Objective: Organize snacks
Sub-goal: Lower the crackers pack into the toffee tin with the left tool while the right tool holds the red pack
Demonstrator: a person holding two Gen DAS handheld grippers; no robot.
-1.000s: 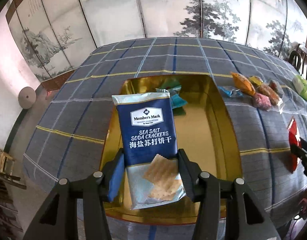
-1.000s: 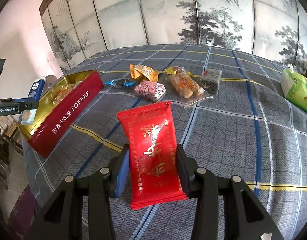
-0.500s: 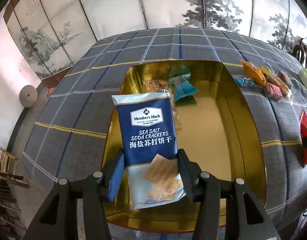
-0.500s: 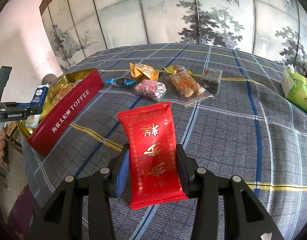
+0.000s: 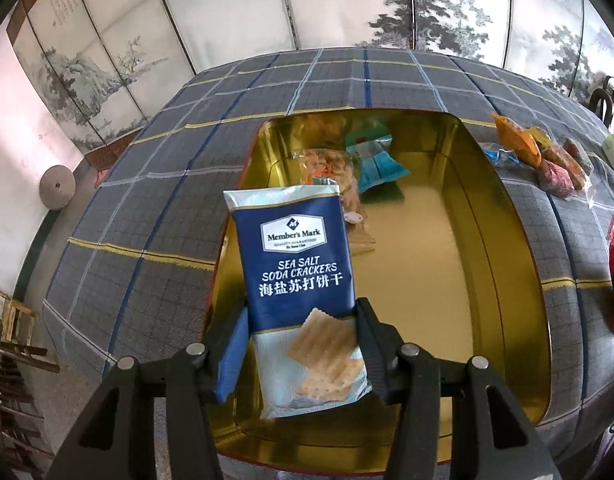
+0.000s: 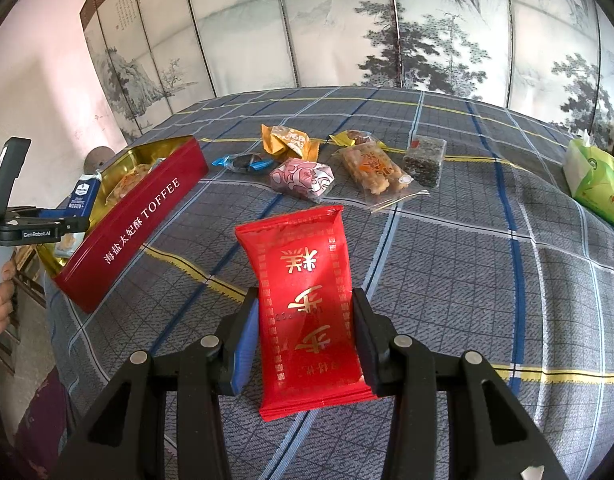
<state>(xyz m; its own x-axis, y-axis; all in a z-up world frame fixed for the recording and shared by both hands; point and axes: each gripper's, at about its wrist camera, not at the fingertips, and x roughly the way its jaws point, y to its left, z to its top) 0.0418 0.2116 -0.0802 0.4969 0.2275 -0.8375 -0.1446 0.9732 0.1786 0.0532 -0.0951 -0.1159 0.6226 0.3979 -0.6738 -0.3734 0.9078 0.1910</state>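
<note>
My left gripper (image 5: pixel 303 336) is shut on a blue sea salt soda cracker pack (image 5: pixel 297 276) and holds it above the near left part of the open gold-lined toffee tin (image 5: pixel 503 248). A teal packet (image 5: pixel 377 160) and a clear cracker packet (image 5: pixel 331 168) lie at the tin's far end. My right gripper (image 6: pixel 305 340) is shut on a red snack packet (image 6: pixel 307 300) above the plaid tablecloth. In the right wrist view the tin's red side (image 6: pixel 135 224) is at the left, with the left gripper (image 6: pixel 63 220) and cracker pack (image 6: pixel 83 194) over it.
Loose snacks lie beyond the red packet: an orange packet (image 6: pixel 289 142), a blue candy (image 6: pixel 245 162), a pink packet (image 6: pixel 303 178), a clear biscuit bag (image 6: pixel 377 172), a dark square packet (image 6: pixel 425 158). A green tissue pack (image 6: pixel 597 184) sits at the far right. A painted screen stands behind the table.
My left gripper has moved forward and over the tin with the cracker pack; more of the tin's inside shows. The right gripper and red packet have hardly moved.
</note>
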